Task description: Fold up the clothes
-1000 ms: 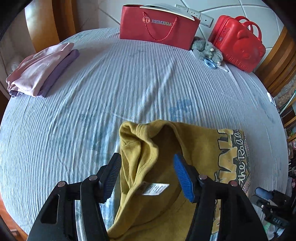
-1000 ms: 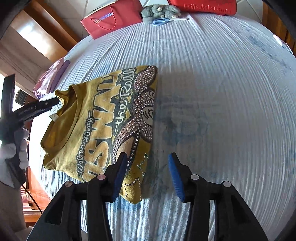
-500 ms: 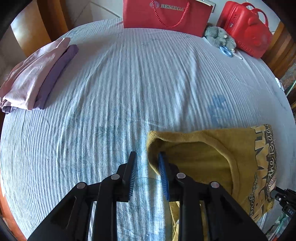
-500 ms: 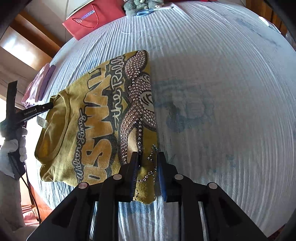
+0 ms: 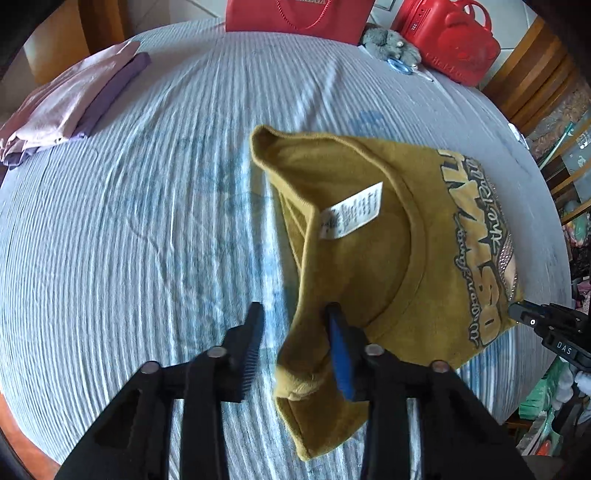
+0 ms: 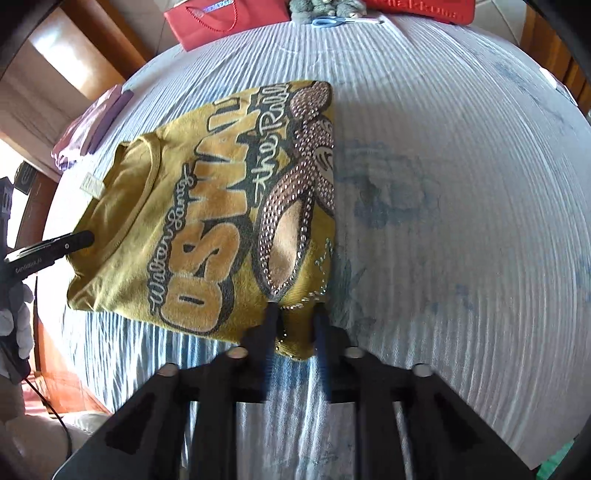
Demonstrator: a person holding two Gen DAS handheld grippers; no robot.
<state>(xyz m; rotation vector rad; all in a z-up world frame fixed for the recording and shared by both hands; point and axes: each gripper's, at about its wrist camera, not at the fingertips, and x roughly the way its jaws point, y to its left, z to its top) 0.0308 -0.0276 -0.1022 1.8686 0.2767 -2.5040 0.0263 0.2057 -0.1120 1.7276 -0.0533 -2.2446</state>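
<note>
A mustard-yellow printed T-shirt [image 5: 369, 236] lies folded on the blue-striped bedspread [image 5: 147, 221], collar and white label [image 5: 351, 210] towards me. My left gripper [image 5: 295, 339] is open at the shirt's near collar corner, whose bunched cloth sits between the fingers against the right blue pad [image 5: 340, 354]. In the right wrist view the shirt [image 6: 207, 229] shows its lettering and studded print. My right gripper [image 6: 295, 325] has its jaws slightly apart around the shirt's near hem corner. The left gripper's tip [image 6: 66, 243] shows at the far collar side.
A folded pink and purple stack [image 5: 70, 107] lies at the far left of the bed. A red paper bag [image 5: 295, 14], grey plush toy [image 5: 388, 40], scissors [image 5: 402, 68] and red case [image 5: 450, 40] stand along the far edge. Wooden furniture [image 5: 532, 81] is at the right.
Both grippers have widened from a near-shut pinch. The left gripper has shifted along the collar, and the shirt's collar and label now lie spread in its view.
</note>
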